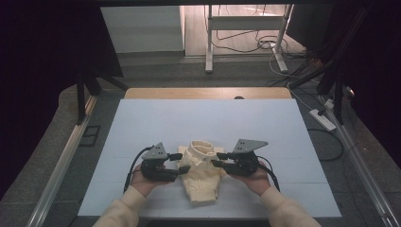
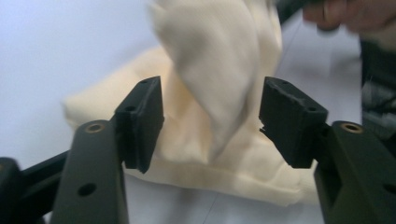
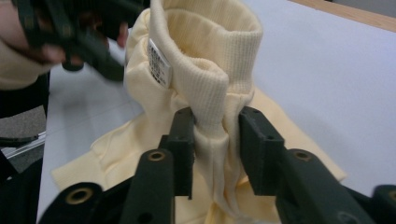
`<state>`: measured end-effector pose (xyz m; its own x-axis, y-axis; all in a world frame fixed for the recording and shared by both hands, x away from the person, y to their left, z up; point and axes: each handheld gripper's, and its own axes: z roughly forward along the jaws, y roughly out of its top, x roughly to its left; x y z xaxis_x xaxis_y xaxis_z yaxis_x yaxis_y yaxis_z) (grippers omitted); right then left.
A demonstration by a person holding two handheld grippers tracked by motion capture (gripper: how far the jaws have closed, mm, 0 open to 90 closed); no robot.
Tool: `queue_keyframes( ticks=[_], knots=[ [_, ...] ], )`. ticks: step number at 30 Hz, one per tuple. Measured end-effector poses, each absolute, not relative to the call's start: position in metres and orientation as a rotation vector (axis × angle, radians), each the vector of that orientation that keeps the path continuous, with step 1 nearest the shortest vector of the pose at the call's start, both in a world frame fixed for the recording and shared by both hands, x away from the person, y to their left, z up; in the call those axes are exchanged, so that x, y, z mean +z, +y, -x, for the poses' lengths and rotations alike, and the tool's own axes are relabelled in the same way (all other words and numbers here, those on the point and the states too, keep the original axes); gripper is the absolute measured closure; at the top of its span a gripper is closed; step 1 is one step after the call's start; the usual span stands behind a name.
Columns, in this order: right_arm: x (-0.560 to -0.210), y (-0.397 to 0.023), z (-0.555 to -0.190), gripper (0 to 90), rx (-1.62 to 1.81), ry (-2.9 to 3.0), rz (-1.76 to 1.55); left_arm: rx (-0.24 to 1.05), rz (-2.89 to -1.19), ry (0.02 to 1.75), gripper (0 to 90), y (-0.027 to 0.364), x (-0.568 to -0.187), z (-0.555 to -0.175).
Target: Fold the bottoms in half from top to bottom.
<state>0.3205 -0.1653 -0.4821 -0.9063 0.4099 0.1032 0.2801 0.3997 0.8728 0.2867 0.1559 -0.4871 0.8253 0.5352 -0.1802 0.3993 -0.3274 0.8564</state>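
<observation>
One cream garment near table's front edge, lower folds hidden. Left gripper open around blurred fabric; right gripper pinching ribbed collar.

1. The left gripper raises two black jaws from the bottom edge, standing apart.
2. Between them hangs a blurred fold of a cream-yellow soft knitted garment, touching neither pad as far as can be told.
3. The garment lies bunched on a pale white table surface.
4. A person's hand shows at upper right.
</observation>
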Motion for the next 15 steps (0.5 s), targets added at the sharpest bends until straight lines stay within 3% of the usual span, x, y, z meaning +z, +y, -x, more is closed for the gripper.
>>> queue_keyframes(
  ticks=[11,15],
  knots=[
    [-0.488,-0.169,-0.304,56.2,1.511,2.555,-0.623,0.201,-1.868,0.786,36.8,0.18,-0.478,-0.289],
    [-0.49,-0.17,-0.301,49.2,1.49,2.585,-0.615,0.198,-1.874,0.797,36.3,0.18,-0.479,-0.292]
  ],
)
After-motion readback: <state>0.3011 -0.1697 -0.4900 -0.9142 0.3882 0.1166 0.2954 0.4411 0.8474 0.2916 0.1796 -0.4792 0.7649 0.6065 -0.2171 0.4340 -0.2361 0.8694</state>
